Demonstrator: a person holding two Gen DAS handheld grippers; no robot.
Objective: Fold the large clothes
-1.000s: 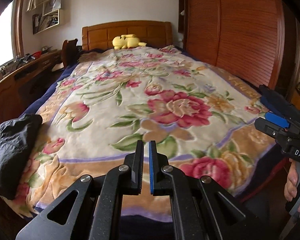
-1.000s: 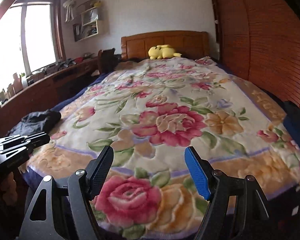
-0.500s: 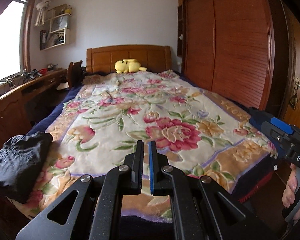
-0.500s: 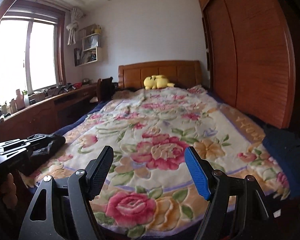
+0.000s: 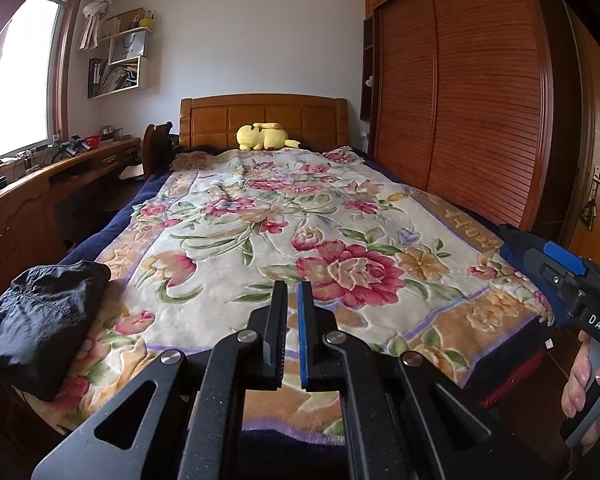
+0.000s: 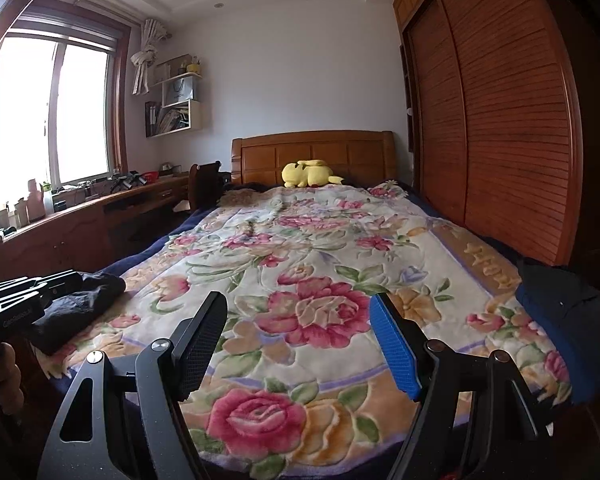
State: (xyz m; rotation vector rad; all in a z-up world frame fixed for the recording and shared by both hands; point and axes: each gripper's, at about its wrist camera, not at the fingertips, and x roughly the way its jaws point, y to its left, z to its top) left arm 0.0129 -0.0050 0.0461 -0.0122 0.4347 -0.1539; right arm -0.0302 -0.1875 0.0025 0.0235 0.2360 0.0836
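Both views have tilted up since a second ago: more wall, headboard and ceiling in shot, less of the near bed edge; finger gaps unchanged. Left gripper (image 5: 292, 334) has its fingers clenched together on nothing, hanging over the foot of the bed with the flowered plush blanket (image 5: 284, 216). Right gripper (image 6: 298, 344) has its fingers spread wide and released, nothing between them, also above the blanket's near end. Black crumpled garment (image 5: 40, 320) lies on the bed's near left corner, well left of the left fingers, apart from them. In the right view it sits just behind the left gripper's body. Dark navy folded garment (image 6: 568, 316) lies on the bed's right edge, right of the right fingers, untouched. Yellow plush toy (image 5: 264, 136) sits by the wooden headboard (image 5: 260, 116).
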